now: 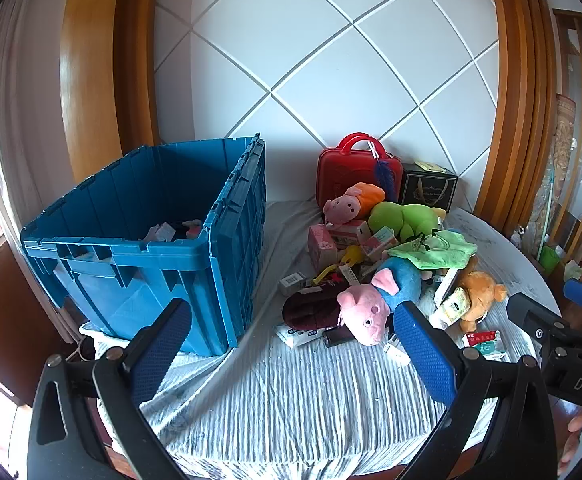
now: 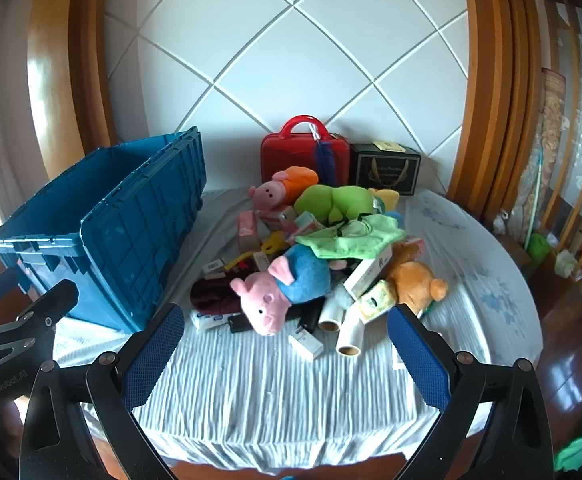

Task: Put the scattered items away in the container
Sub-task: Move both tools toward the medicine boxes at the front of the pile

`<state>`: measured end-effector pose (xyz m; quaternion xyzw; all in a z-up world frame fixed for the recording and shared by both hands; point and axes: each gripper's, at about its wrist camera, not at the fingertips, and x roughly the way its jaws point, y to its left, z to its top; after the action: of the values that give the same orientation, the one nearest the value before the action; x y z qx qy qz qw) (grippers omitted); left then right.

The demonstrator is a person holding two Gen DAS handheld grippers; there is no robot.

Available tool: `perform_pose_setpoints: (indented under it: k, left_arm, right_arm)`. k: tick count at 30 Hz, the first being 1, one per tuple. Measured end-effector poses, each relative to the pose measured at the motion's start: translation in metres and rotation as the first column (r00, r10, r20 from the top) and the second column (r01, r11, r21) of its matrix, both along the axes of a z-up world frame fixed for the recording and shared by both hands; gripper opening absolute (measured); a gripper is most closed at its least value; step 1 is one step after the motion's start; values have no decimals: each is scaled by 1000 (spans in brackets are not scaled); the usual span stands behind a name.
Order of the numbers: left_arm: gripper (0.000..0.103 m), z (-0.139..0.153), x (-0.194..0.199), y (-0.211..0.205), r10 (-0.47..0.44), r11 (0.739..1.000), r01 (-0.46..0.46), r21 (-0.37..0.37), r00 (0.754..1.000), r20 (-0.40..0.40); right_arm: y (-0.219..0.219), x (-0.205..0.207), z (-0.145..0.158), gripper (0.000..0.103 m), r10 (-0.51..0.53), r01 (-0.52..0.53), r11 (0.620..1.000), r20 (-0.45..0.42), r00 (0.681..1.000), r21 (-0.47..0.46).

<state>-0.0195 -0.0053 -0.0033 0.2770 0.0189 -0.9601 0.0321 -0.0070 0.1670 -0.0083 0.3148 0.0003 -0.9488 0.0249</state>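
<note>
A blue crate (image 1: 159, 264) stands at the left of the table (image 2: 103, 248), with a few items inside. A pile of toys and boxes lies to its right: a pink pig in blue (image 1: 375, 300) (image 2: 279, 292), a pig in orange (image 1: 351, 202), a green plush (image 1: 407, 220), a green cloth (image 2: 351, 236), a brown bear (image 2: 415, 284), two paper rolls (image 2: 343, 328). My left gripper (image 1: 291, 352) is open and empty, in front of the pile. My right gripper (image 2: 287, 356) is open and empty, just before the pig.
A red case (image 1: 357, 172) and a black box (image 1: 427, 188) stand against the tiled wall behind the pile. The round table wears a striped white cloth (image 2: 275, 392). My right gripper also shows in the left wrist view (image 1: 563, 320). Wooden frames flank the wall.
</note>
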Motion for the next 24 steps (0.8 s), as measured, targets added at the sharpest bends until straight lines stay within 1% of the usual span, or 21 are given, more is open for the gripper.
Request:
perform_pose_setpoints:
  k: [12, 24]
  left_arm:
    - [103, 0, -3, -2, -2, 1000, 2, -3, 1000, 1]
    - [103, -13, -4, 0, -34, 999, 34, 19, 999, 11]
  right_arm:
    - [0, -2, -1, 103, -4, 4, 1000, 2, 1000, -3]
    - [15, 3, -10, 103, -32, 32, 999, 17, 999, -15]
